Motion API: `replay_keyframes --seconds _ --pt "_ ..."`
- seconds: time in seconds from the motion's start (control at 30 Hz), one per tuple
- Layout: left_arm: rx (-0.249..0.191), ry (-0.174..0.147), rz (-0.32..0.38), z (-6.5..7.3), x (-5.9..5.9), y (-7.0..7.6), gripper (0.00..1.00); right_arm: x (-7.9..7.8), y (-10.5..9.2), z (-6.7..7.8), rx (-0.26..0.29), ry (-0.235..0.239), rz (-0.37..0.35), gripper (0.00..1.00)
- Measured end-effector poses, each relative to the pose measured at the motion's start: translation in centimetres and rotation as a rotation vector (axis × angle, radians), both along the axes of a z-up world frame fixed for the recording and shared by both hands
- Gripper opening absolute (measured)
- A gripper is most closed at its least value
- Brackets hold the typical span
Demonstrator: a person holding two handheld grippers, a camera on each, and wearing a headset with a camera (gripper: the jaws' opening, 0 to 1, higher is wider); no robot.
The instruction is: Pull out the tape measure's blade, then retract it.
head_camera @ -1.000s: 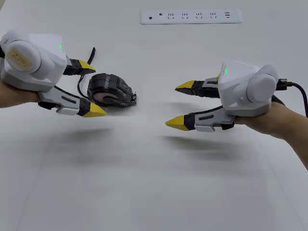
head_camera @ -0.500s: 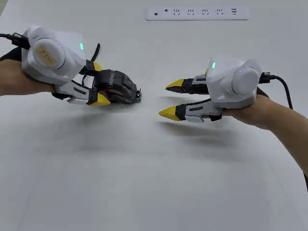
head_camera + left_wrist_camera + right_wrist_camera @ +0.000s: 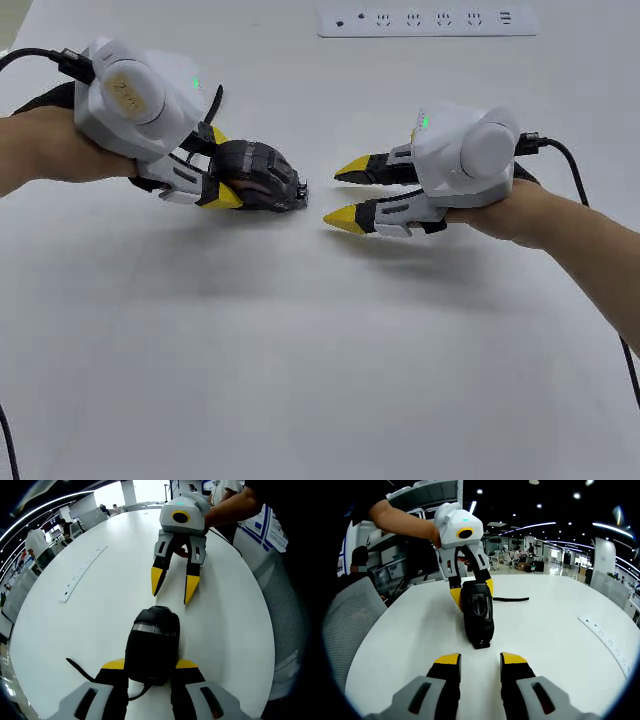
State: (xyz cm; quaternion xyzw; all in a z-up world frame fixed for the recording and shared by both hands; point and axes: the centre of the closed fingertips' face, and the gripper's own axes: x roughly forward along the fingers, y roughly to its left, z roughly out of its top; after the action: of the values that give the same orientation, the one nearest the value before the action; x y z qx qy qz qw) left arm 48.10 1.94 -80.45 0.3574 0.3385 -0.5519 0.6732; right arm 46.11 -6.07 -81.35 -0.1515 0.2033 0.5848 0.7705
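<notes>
The black tape measure [image 3: 258, 175] lies on the white table [image 3: 300, 330] with its blade tip facing right and no blade drawn out. My left gripper [image 3: 220, 167] is shut on its body, one yellow tip on each side. In the left gripper view the tape measure [image 3: 152, 642] sits between my left gripper's [image 3: 150, 665] tips. My right gripper [image 3: 345, 193] stands open just right of the blade tip, a small gap away. The right gripper view looks over my right gripper [image 3: 480, 659] at the tape measure [image 3: 477, 610], with the left gripper [image 3: 471, 590] behind it.
A white power strip [image 3: 427, 20] lies at the table's far edge. The tape measure's black strap [image 3: 510, 599] trails on the table behind it. A black cable [image 3: 580, 190] runs from the right gripper. Office chairs [image 3: 350, 630] stand beside the table.
My left gripper has moved right onto the tape measure and shut on it. My right gripper has come left toward the blade tip, with its jaws a little narrower.
</notes>
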Motion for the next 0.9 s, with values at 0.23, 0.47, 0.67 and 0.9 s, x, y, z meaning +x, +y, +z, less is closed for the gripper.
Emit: replay_keyframes --seconds 0.23,0.47,0.67,0.9 --pt "0.001 0.013 0.001 -0.1 0.1 0.1 0.29 0.5 0.9 -0.4 -0.013 -0.006 0.030 0.28" --pt "0.021 0.040 0.001 -0.1 0.4 0.1 0.29 1.1 1.9 -0.6 -0.020 -0.006 0.053 0.22" --pt "0.015 0.045 0.003 -0.3 0.4 0.1 0.29 1.4 2.7 -0.9 -0.040 -0.022 0.082 0.20" --pt "0.014 0.039 0.003 -0.4 0.5 0.0 0.29 1.2 3.2 -1.4 -0.065 -0.055 0.132 0.15"
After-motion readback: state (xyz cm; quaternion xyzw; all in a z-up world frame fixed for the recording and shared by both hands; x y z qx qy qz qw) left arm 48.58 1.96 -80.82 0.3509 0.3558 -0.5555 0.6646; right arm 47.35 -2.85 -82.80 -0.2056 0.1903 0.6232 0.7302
